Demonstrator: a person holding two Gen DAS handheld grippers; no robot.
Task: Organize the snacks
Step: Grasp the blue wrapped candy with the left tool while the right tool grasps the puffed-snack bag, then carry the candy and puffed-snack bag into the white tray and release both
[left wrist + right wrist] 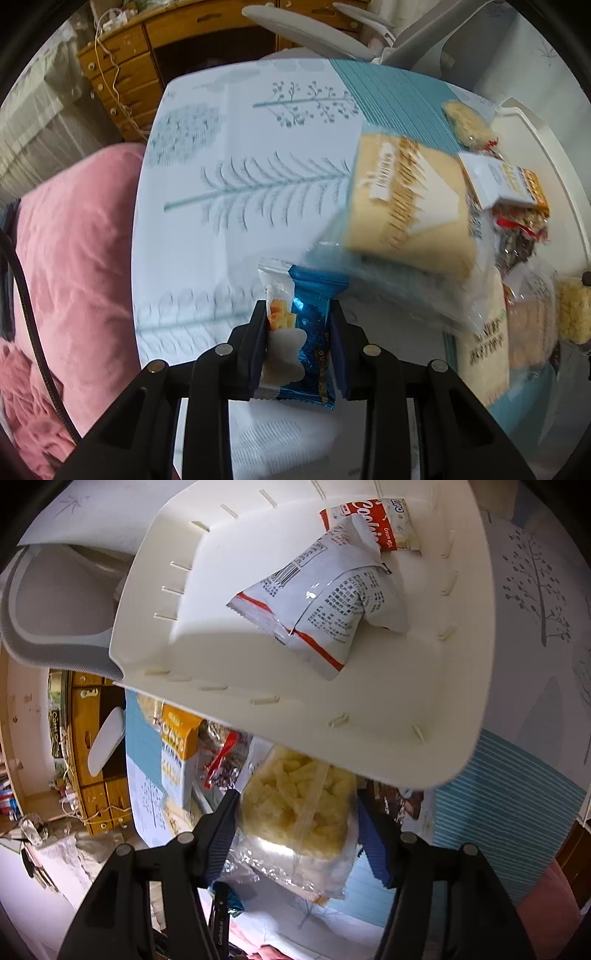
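Left gripper (298, 334) at 6 o'clock in its wrist view, jaws closed tight on a blue-and-white cheese snack packet (295, 332), packet upright, lifted off the tablecloth (221, 155). Right gripper (295, 834) at 6 o'clock in its own view, jaws partly open around a clear bag of yellow puffed snacks (295, 812); both pads seem to touch the bag, grip looks loose, can't confirm it's firm.

Snack pile at 3 o'clock in left view: beige cracker box (402, 206) leaning on other packs, orange-white box (506, 181), clear rice-cracker bags. White plastic basket (155, 590) at 12 o'clock in right view, already holding a white-and-red sachet (325, 602) and a red Cookies packet (373, 524).

Risks, judged: soft puffed bag could slip or get crushed since film is slick and the jaws are wide; basket rim sits just above the bag, so lifting may snag it. Beige box is blurred and tilted, may topple the pile. Cheese packet is held near its lower half, could swing.

Surface: pale tablecloth with teal tree prints and a striped teal band. Beyond: pink blanket (74, 258) at 9 o'clock, wooden drawers (122, 74) at 11, grey chair (314, 29) at 12.
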